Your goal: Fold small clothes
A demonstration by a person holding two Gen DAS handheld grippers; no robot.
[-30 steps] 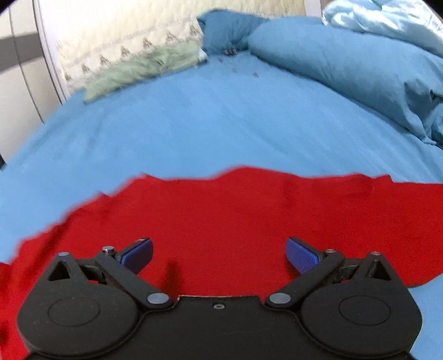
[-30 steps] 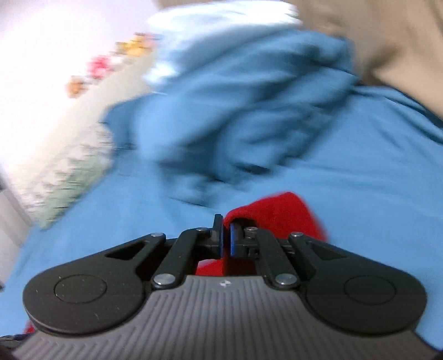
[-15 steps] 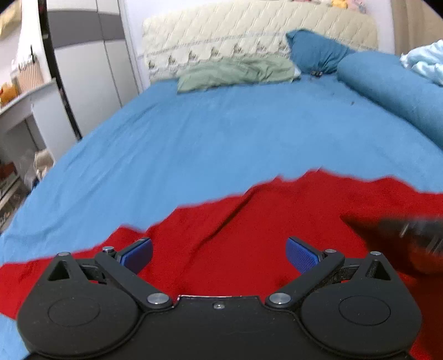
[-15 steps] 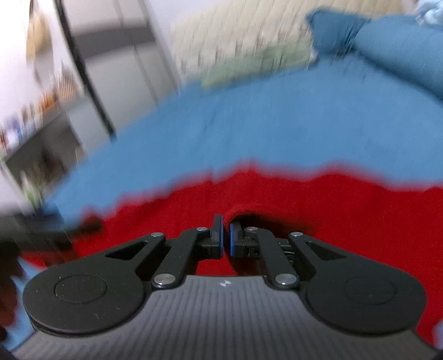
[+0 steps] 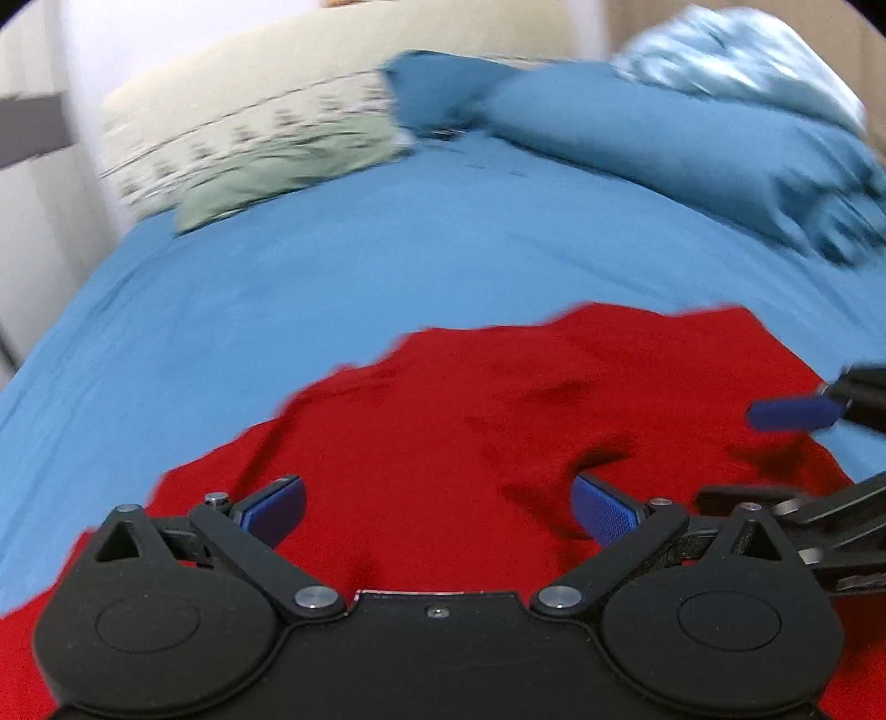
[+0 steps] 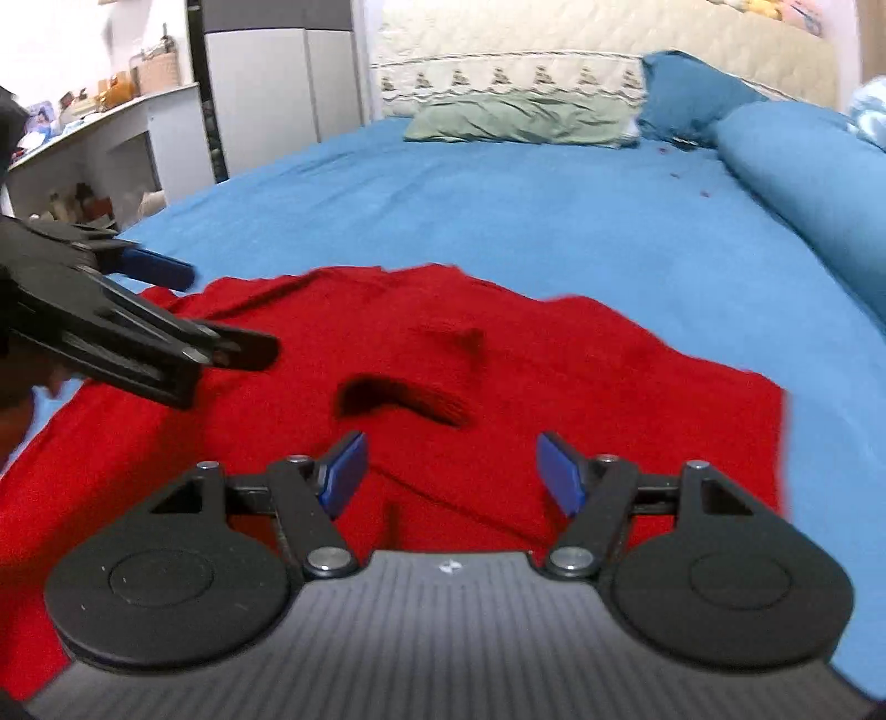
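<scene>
A red garment (image 5: 498,421) lies spread and rumpled on the blue bed sheet (image 5: 310,288); it also shows in the right wrist view (image 6: 498,360). My left gripper (image 5: 437,512) is open and empty, low over the garment's near part. My right gripper (image 6: 451,471) is open and empty over the garment, with a raised fold (image 6: 410,396) just ahead of it. The right gripper shows at the right edge of the left wrist view (image 5: 797,415). The left gripper shows at the left of the right wrist view (image 6: 166,310).
A green pillow (image 6: 515,119) and a blue pillow (image 6: 686,94) lie against the cream headboard (image 6: 554,50). A rolled blue duvet (image 6: 814,171) runs along the right side. A white wardrobe (image 6: 277,83) and cluttered shelves (image 6: 83,144) stand left of the bed.
My right gripper has opened and let go of the red garment after carrying its edge across. The garment now lies folded over in a smaller shape. Both cameras have swung.
</scene>
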